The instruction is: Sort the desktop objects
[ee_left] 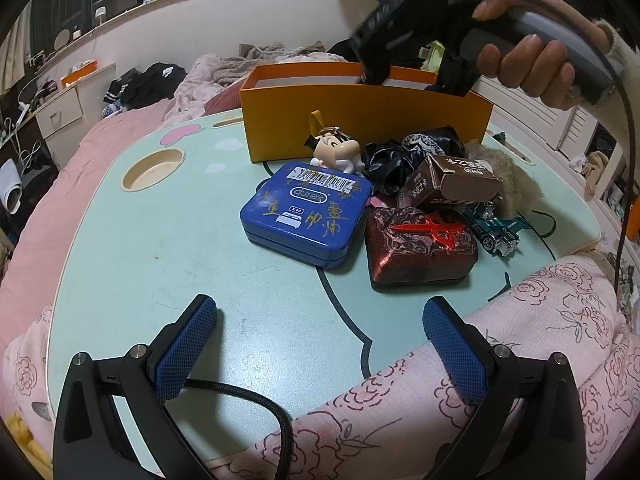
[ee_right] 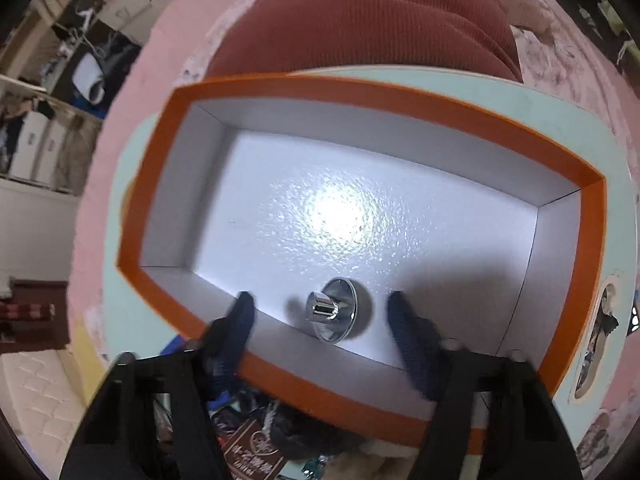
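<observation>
One round wooden-rimmed cup recess (ee_left: 153, 169) is sunk into the left of the pale green worktop (ee_left: 168, 248). The left gripper (ee_left: 320, 346) hovers low over the worktop's near edge, its two blue-padded jaws wide apart and holding nothing. Right of the recess lies one blue square metal tin (ee_left: 305, 215) with gold scribbles, flat on the worktop. Just behind it, one small cartoon figure keychain (ee_left: 336, 151) leans near the front wall of one orange rectangular cardboard box (ee_left: 360, 128), which stands at the far side. Beside the tin sits one dark red foil-wrapped block (ee_left: 420, 249) with a red emblem on top. Behind that are one crumpled black plastic bag (ee_left: 386, 164), one brown cardboard carton (ee_left: 452, 182) tipped on its side and one tuft of tan fluffy fibre (ee_left: 516, 184). One small teal toy car (ee_left: 498, 232) stands just right of the red block.

The right gripper (ee_right: 320, 312) reaches down over the box's near wall; its jaws are spread, gripping nothing. Between them, one shiny chrome knob with a round base (ee_right: 334, 312) lies on the white floor of the box (ee_right: 400, 96).
</observation>
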